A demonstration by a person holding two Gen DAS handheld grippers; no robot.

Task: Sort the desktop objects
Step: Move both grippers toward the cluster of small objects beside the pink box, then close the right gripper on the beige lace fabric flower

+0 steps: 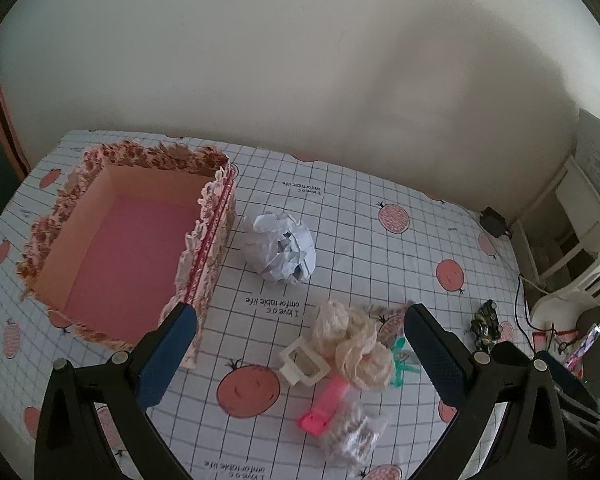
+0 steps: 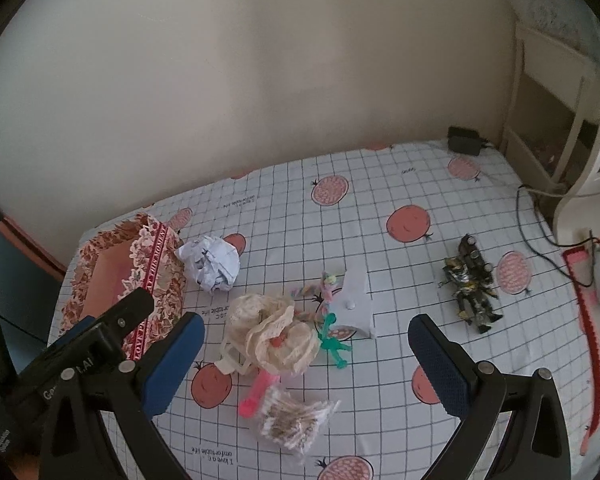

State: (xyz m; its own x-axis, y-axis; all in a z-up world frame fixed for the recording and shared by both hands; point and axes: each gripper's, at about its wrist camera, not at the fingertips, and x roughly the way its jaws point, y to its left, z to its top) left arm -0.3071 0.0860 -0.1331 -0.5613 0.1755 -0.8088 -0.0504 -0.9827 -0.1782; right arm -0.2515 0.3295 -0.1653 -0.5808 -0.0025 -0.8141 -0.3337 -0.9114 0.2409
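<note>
**Left wrist view: both grippers hanging open over one pile**

You are holding the left gripper [image 1: 300,344] spread wide and empty above a cream lace bundle [image 1: 356,344], with one pink clip [image 1: 324,404] and one bag of small pieces [image 1: 352,436] lying just below it. One crumpled paper ball [image 1: 286,248] is sitting beside the single floral box [image 1: 100,248], whose pink inside is showing bare. The tablecloth [image 1: 340,216] is reading "I love a comfortable life", upside down. On the right wrist view, your right gripper [image 2: 306,348] is also gaping and gripping nothing. One green figure [image 2: 334,344] is touching the lace; one dark toy robot [image 2: 470,284] is lying well apart.
</note>
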